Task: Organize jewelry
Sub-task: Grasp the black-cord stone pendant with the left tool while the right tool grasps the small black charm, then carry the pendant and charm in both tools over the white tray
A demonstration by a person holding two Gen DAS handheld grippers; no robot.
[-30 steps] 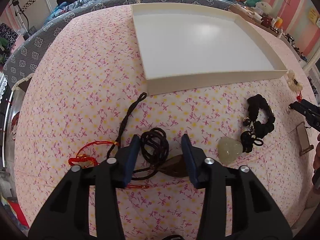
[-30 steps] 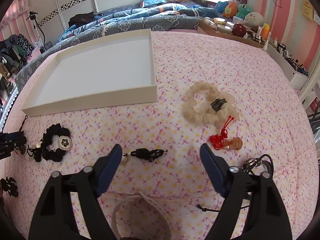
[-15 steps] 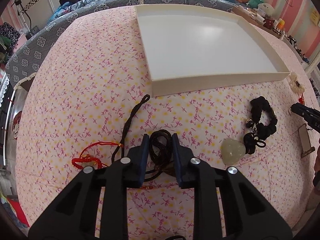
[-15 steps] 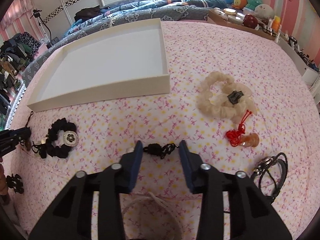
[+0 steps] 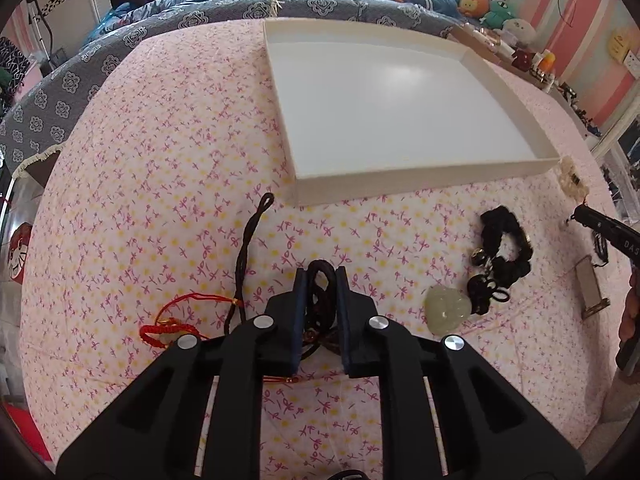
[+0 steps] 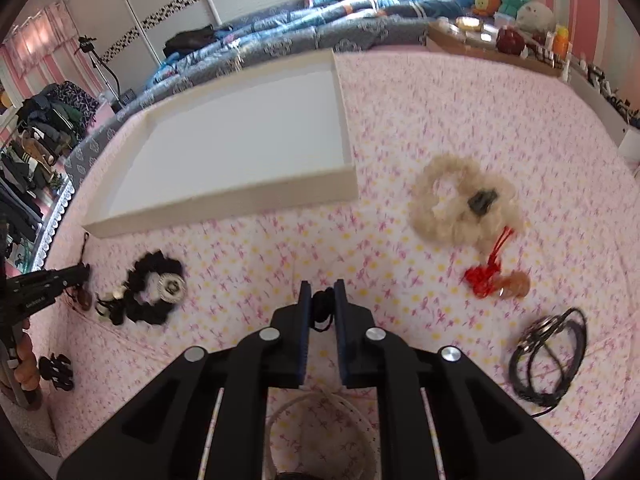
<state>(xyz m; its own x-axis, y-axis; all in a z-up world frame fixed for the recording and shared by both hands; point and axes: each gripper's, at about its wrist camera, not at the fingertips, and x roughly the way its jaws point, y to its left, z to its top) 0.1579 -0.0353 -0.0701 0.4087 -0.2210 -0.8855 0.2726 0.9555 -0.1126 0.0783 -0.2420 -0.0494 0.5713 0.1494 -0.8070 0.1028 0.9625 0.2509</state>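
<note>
A coiled black cord necklace [image 5: 320, 280] lies near the bed's [image 5: 160, 200] front edge — the left tool [image 5: 321, 276] is closing on its loops. The right tool [image 6: 321, 292] is closing on a small black knotted ornament [image 6: 322, 304]. The shallow white rectangular tray [image 5: 400, 176] sits beyond — empty.

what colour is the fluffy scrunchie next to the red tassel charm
Cream scrunchie, best seen in the right wrist view.

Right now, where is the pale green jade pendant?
In the left wrist view, the jade pendant lies on the bedspread, right of the left tool, touching the black scrunchie's cords, nearer the camera than the white tray.
</note>
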